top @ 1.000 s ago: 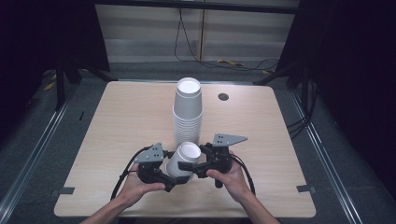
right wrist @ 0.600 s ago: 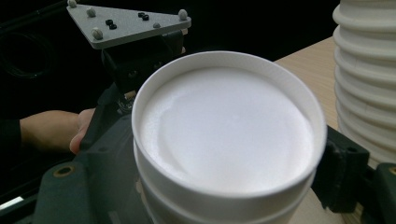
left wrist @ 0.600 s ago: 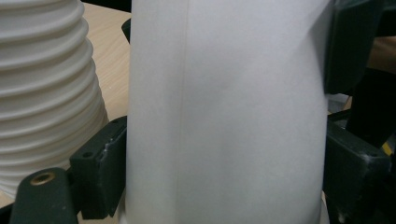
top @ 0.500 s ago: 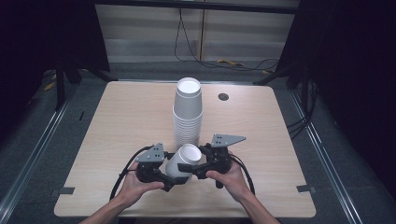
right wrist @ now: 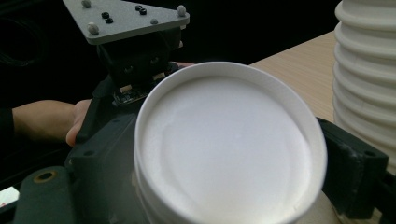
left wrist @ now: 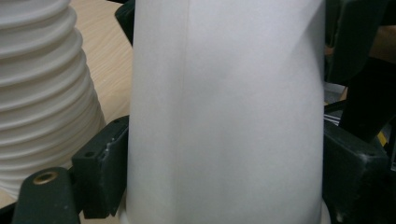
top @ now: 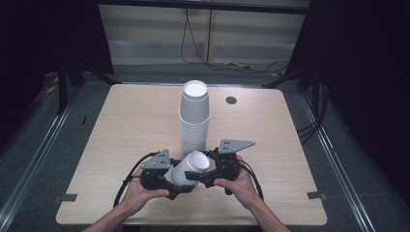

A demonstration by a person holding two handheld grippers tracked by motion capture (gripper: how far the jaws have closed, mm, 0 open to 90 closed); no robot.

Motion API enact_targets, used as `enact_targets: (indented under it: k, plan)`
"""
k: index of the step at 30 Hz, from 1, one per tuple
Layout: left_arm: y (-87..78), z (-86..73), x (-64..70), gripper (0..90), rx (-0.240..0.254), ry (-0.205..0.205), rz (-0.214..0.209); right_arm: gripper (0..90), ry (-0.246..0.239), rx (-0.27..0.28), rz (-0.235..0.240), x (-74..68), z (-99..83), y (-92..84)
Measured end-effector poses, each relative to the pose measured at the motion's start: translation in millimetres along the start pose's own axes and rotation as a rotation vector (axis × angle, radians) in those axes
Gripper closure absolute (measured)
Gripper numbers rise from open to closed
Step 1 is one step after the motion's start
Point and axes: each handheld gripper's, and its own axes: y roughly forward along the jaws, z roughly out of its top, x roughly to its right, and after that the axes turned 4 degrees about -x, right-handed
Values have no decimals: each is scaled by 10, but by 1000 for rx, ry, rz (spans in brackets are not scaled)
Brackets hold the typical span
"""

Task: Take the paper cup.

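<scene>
Currently a white paper cup (top: 190,167) lies tilted on its side between the two grippers, lifted just off the table (top: 121,125), mouth facing up and toward the right gripper (top: 205,175). Left gripper (top: 167,181) is clenched on the cup's lower body; the left gripper view has the cup wall (left wrist: 224,116) wedged between both jaws. Right gripper grasps near the rim; the right gripper view looks straight into the cup's open mouth (right wrist: 229,144), with jaws on either side of it. Two stacked rims seem to show there, so this may be nested cups, hard to say.

Step in hand, judging: pulling cups apart, or handing one over. Next move calls for one gripper to hold firm while the other slides off without crushing the wall.

Just beyond both grippers stands the tall cup stack (top: 195,118), close enough to knock. Jaw tips are hidden behind the cup from above; cup base is cut off.
</scene>
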Motion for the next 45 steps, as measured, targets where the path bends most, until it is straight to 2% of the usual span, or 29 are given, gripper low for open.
enact_targets:
  k: [7, 23, 29, 32, 35, 39, 42, 45]
  plan:
    - [-38, -36, -42, 150, -11, -11, 18, 144, -4, 13, 0, 19, 13, -39]
    - [-126, -66, -102, 149, -20, -24, 40, 142, -27, -24, -22, 41, 54, -184]
    - [-143, -58, -108, 149, -33, -22, 37, 146, -43, -34, -42, 41, 75, -236]
    - [-151, -41, -99, 149, -44, -6, 33, 153, -45, -38, -43, 40, 72, -254]
    - [-154, -30, -96, 149, -54, 5, 40, 154, -44, -51, -40, 35, 71, -257]
    - [-154, -37, -109, 150, -72, -2, 47, 163, -43, -76, -36, 32, 67, -260]
    - [-161, -39, -118, 151, -109, -8, 57, 165, -60, -108, -58, 26, 71, -267]
    - [-155, -45, -131, 152, -125, -10, 58, 165, -74, -144, -68, 23, 77, -283]
